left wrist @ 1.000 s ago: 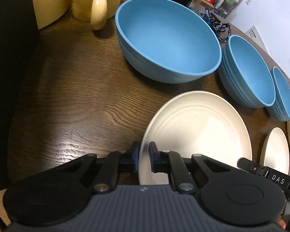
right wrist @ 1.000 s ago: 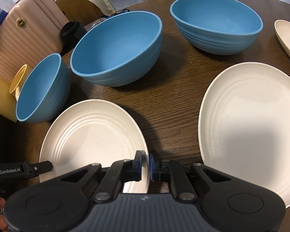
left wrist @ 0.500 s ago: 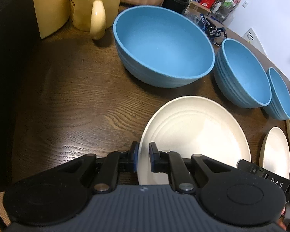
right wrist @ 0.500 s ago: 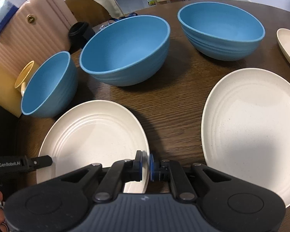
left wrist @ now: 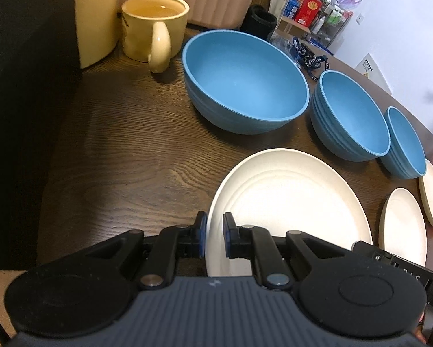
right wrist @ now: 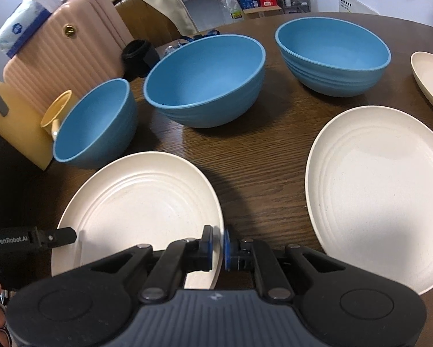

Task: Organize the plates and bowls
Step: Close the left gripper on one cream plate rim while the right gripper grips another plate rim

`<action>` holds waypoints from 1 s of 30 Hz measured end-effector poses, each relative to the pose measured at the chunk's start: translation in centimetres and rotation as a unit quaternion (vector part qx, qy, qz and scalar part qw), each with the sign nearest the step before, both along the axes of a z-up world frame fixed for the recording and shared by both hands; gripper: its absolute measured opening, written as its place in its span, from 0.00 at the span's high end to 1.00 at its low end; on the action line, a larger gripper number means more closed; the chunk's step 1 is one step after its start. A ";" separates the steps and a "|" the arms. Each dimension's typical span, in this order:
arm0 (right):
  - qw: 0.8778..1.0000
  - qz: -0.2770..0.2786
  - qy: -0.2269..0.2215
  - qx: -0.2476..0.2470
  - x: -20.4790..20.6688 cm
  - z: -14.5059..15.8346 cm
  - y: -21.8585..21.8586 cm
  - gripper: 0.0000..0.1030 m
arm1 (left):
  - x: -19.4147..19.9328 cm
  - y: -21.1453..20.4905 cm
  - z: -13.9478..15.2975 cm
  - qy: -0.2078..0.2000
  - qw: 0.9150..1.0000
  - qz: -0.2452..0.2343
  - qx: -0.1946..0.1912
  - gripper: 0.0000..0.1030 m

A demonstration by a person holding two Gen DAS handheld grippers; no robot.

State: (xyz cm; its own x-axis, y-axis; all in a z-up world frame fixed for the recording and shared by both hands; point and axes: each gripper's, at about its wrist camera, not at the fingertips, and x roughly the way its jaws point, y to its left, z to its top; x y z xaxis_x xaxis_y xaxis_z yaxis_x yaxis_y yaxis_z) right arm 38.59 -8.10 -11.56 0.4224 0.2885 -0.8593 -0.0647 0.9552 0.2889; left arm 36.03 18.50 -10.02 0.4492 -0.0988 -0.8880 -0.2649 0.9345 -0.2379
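- Left gripper (left wrist: 215,238) clamped on the near left rim of the plate (left wrist: 288,202), rim edge between its pads.
- Right gripper (right wrist: 218,245) clamped on the same plate (right wrist: 135,211), at its near right rim.
- Plate in front of the big bowl (left wrist: 245,84), above the table (left wrist: 124,144).
- Second plate (right wrist: 381,190) flat to the right of it.

Yellow mug (left wrist: 154,27) w/ drink, pink ribbed case (right wrist: 69,57), tissue pack (right wrist: 22,20).

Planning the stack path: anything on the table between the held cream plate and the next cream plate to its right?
Right wrist view: nothing lies between the held cream plate and the second cream plate, only bare wooden table.
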 end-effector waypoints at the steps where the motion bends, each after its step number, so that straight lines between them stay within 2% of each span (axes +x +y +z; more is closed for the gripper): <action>1: 1.000 0.002 -0.003 0.001 -0.2 0.1 0.1 0.92 | -0.3 0.1 0.2 -0.002 1.000 0.001 0.001 0.88; 17: 0.999 0.027 -0.030 0.017 -4.0 1.6 2.5 0.93 | -5.6 2.6 1.6 -0.020 1.000 0.017 0.014 0.88; 30: 0.999 0.029 -0.033 0.007 -7.4 0.9 2.5 0.93 | -8.5 2.0 0.4 -0.012 1.000 -0.003 0.019 0.88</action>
State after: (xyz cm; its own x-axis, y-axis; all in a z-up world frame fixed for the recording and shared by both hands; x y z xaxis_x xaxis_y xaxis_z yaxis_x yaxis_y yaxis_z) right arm 31.19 -5.56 -10.68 0.4599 0.3266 -0.8258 -0.1391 0.9449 0.2962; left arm 27.51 20.51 -9.61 0.4704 -0.0682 -0.8798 -0.2542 0.9443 -0.2091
